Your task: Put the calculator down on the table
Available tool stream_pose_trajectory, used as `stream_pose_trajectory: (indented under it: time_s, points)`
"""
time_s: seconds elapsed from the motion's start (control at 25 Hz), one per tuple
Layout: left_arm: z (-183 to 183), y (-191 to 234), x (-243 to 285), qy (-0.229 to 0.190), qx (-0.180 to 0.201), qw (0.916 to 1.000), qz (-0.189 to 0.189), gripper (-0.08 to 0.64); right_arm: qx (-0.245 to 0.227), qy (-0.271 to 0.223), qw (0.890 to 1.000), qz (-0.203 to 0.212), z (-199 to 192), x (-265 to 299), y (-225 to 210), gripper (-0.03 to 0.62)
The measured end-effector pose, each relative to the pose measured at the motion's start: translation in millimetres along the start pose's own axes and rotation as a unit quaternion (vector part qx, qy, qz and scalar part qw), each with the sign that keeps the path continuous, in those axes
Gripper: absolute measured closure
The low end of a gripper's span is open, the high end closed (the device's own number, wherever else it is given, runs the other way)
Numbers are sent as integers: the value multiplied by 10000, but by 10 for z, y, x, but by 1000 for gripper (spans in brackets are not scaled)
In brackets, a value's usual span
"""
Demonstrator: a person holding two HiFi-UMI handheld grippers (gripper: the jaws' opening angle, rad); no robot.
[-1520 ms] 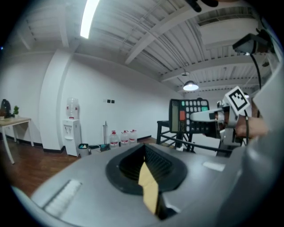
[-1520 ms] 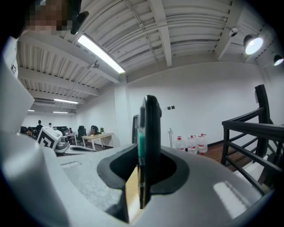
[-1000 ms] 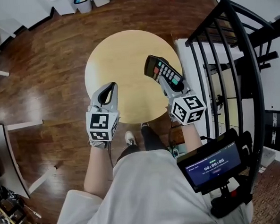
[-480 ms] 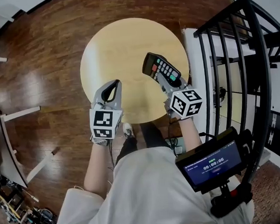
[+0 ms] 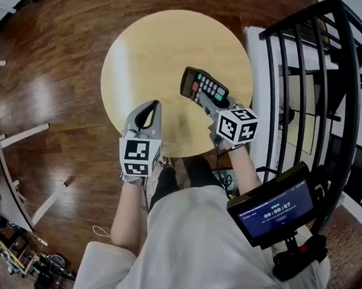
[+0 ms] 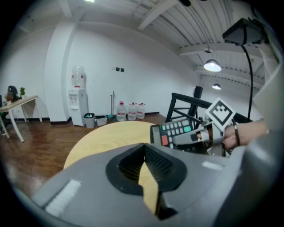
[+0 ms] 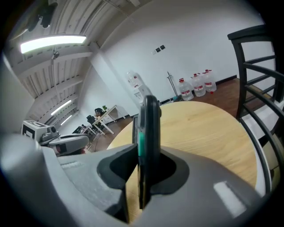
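Observation:
My right gripper [image 5: 217, 105] is shut on a black calculator [image 5: 201, 86] with grey, red and green keys. It holds the calculator above the right part of the round pale wooden table [image 5: 156, 44]. In the right gripper view the calculator [image 7: 147, 128] stands edge-on between the jaws of that gripper [image 7: 143, 166], over the tabletop [image 7: 208, 128]. My left gripper [image 5: 148, 110] hangs over the table's near edge, shut with nothing in it. In the left gripper view its jaws [image 6: 144, 150] meet at the tips, and the calculator [image 6: 176, 131] shows to the right.
A black metal railing [image 5: 308, 72] stands close on the right of the table. A dark screen on a mount [image 5: 275, 210] sits by the person's right side. Wooden floor surrounds the table. A water dispenser [image 6: 77, 101] and water bottles [image 6: 131, 111] stand by the far wall.
Both grippers have sunk toward the tabletop. The right one has rolled a little, with the calculator still in its jaws. The left gripper stays shut.

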State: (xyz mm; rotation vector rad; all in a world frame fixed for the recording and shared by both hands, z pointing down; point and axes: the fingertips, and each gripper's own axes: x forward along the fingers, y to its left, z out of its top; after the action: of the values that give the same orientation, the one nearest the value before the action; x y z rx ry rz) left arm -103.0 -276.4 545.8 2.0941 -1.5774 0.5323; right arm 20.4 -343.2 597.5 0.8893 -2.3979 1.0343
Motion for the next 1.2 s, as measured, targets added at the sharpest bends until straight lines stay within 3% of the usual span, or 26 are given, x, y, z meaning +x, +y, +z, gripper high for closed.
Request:
stream_pose_trajectory:
  time_s: [0.36,0.76,1.2]
  points:
    - [-136,-4,143,203,-175,9995,-191,554,564,254,9981,70,-170,215,-29,508]
    - [-307,293,48,283,-374,9989,44,554,571,510,9967,279,-369,454,118,508]
    - [-305,308,49,154,-349,9992,74,554,962,554,9925,517,-383,573,105,505]
